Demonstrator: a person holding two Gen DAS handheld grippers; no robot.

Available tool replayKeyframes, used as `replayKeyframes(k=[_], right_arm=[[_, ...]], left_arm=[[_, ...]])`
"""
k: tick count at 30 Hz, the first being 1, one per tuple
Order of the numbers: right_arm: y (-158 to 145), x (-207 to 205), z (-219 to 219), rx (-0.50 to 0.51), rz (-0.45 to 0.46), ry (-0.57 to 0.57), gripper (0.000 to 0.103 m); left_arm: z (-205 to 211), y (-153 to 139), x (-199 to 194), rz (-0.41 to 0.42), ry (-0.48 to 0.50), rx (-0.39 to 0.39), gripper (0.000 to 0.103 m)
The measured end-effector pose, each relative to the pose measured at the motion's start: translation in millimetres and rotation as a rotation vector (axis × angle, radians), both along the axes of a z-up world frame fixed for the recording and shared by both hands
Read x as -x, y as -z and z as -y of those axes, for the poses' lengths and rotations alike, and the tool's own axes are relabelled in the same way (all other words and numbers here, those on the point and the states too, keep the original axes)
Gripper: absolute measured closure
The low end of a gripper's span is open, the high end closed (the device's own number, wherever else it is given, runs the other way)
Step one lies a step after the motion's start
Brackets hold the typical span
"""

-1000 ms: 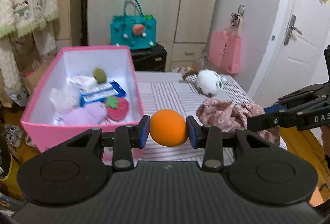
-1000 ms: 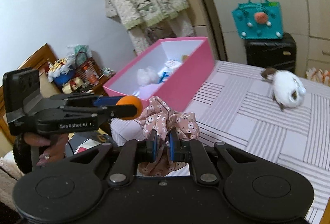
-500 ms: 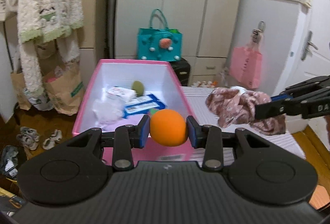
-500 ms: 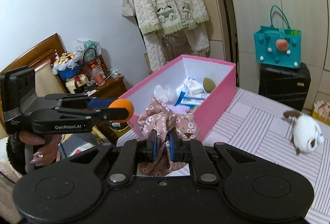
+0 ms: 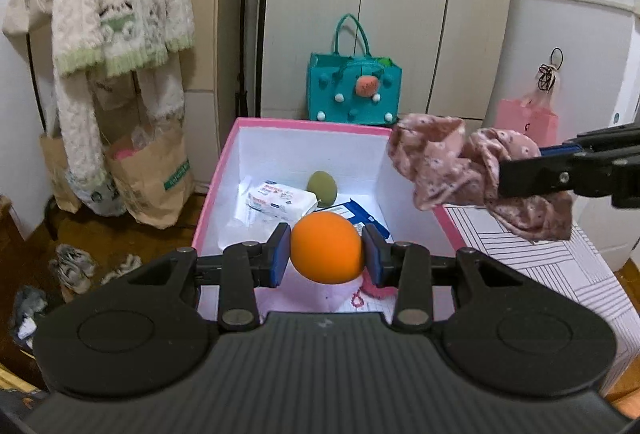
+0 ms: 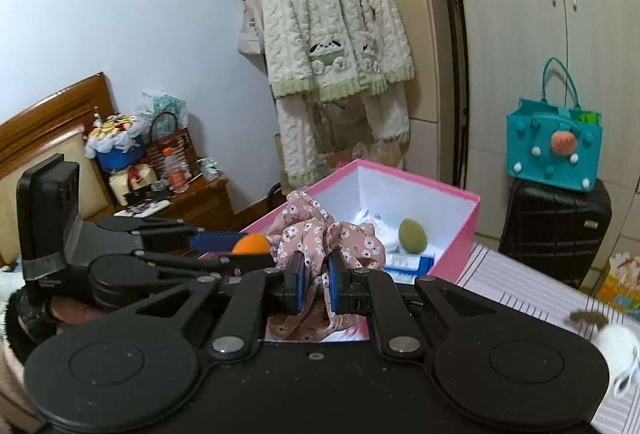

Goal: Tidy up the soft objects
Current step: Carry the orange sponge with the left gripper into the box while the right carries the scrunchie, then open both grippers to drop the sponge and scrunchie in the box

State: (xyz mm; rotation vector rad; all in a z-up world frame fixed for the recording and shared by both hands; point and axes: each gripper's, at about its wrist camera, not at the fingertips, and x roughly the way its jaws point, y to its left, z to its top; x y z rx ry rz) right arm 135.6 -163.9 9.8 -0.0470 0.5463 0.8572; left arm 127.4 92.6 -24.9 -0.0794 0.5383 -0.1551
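We hold two tools out over one pink box (image 5: 224,178). Both point forward and tip down a little.

Our left tool (image 5: 326,254) is clamped on one orange ball (image 5: 326,248). The ball sits between the two blue pads (image 5: 280,254) and hangs just above the near end of the box. In the right wrist view the left tool (image 6: 250,252) comes in from the left side, with a bit of the orange ball (image 6: 250,245) showing at its tip. A hand (image 6: 68,314) grips it from below, with a dark fluffy sleeve (image 6: 16,326) behind.

Our right tool (image 6: 316,284) is squeezed tight on one pink flowery cloth (image 6: 316,238). The cloth bunches up above the pads and hangs down under them. In the left wrist view the right tool (image 5: 516,176) reaches in from the right, and the pink flowery cloth (image 5: 452,162) hangs in the air over the right wall of the box.

Inside the box we count one green egg-shaped thing (image 5: 322,188), one white packet (image 5: 280,200) and one blue packet (image 5: 352,214). Something pink lies at the near end, but we cannot tell what it is.

The box stands at the edge of a striped bench (image 5: 560,266). One white fluffy toy (image 6: 614,344) lies on the bench, well apart from the box. Behind the box stands one teal bag (image 5: 354,94). One fluffy white robe (image 6: 332,34) hangs by the wall.
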Motion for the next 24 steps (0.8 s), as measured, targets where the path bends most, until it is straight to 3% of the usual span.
replayKeyframes(k=[6, 19, 24], right_arm=[[11, -32, -24, 0.045, 0.031, 0.033, 0.089], [41, -95, -60, 0.062, -0.083, 0.037, 0.088], [51, -110, -70, 0.085, -0.103, 0.057, 0.088]], left_arm=[[1, 6, -33, -0.038, -0.028, -0.026, 0.066], [-2, 21, -71, -0.147, -0.053, -0.023, 0.064], [-3, 22, -74, -0.14, -0.058, -0.026, 0.063]])
